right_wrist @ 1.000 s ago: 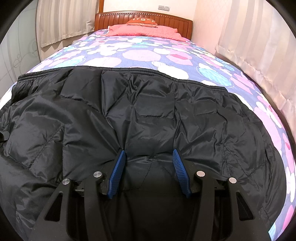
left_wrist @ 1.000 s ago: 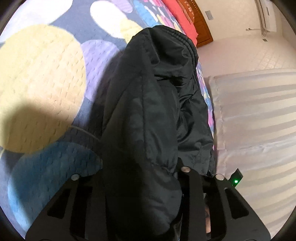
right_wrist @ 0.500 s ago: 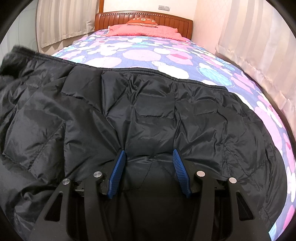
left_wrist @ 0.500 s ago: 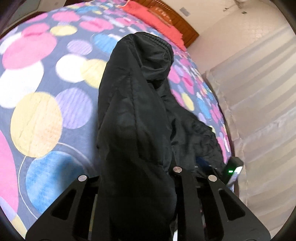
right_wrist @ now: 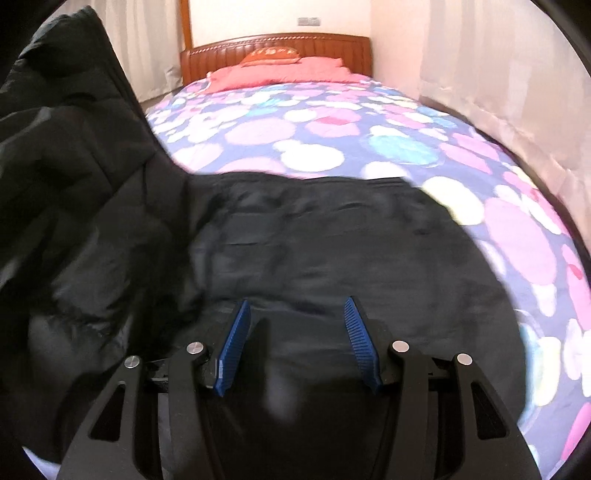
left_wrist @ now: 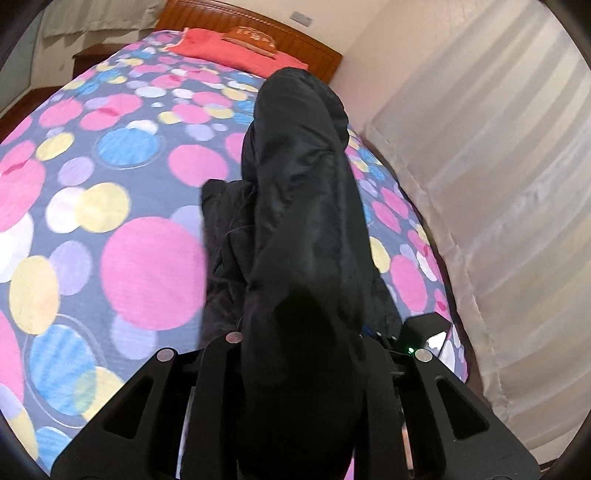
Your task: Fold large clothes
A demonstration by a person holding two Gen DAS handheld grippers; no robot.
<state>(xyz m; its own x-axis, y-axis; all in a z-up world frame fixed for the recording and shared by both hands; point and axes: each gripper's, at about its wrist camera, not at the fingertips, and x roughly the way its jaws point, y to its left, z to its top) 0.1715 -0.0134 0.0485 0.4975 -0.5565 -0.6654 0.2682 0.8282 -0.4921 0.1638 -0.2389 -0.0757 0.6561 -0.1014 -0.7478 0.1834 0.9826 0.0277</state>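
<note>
left gripper [left_wrist: 299, 354] clamps black jacket [left_wrist: 303, 192]; right gripper [right_wrist: 297, 332] gapes

No readable text, label, brand or number in either view. Orange cushion [left_wrist: 252, 36] at headboard, top centre of left wrist view, carries pale pattern, possibly lettering, too blurred to read; same cushion [right_wrist: 270, 55] at top centre of right wrist view, equally illegible. Wall plate [right_wrist: 308, 21] above headboard blank at this size.
</note>
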